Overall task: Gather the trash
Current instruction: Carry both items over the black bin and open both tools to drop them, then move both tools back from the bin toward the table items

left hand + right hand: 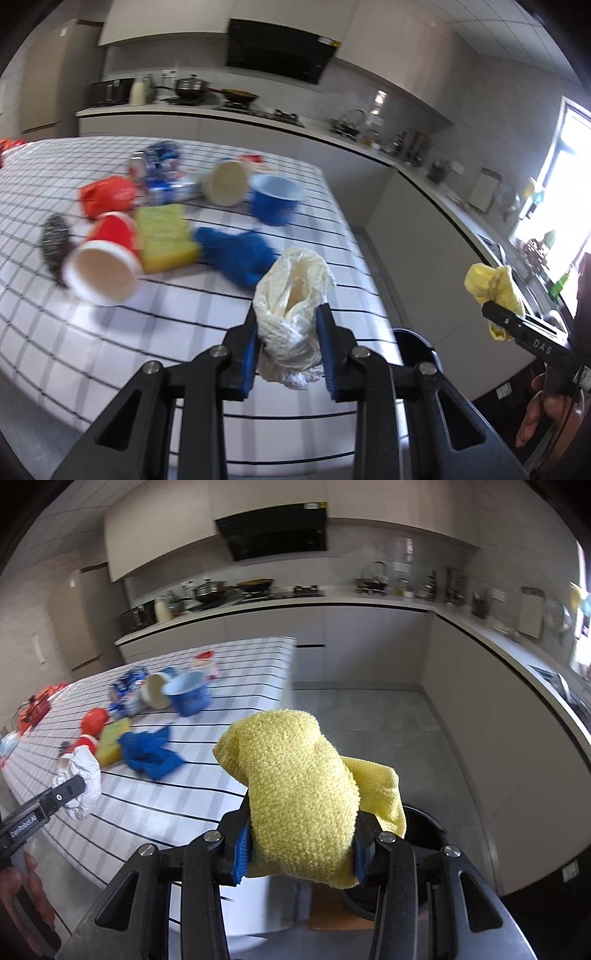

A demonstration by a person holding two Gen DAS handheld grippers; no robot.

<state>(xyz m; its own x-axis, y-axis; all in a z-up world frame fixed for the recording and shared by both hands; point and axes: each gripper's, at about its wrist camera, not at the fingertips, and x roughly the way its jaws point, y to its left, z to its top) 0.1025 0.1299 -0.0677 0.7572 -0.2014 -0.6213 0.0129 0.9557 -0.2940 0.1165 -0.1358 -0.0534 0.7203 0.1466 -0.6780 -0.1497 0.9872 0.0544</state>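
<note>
Crumpled white bag (291, 314) in left gripper (290, 354) (possibly plastic)

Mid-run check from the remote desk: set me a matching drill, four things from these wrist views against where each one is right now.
Things:
1. white plastic bag
2. yellow cloth
3. blue cloth
4. red paper cup

Places:
A. lying on its side on the checked table
B. clamped in the left gripper
C. crumpled on the table beside the yellow sponge
D. clamped in the right gripper

Pairs: 1-B, 2-D, 3-C, 4-A
</note>
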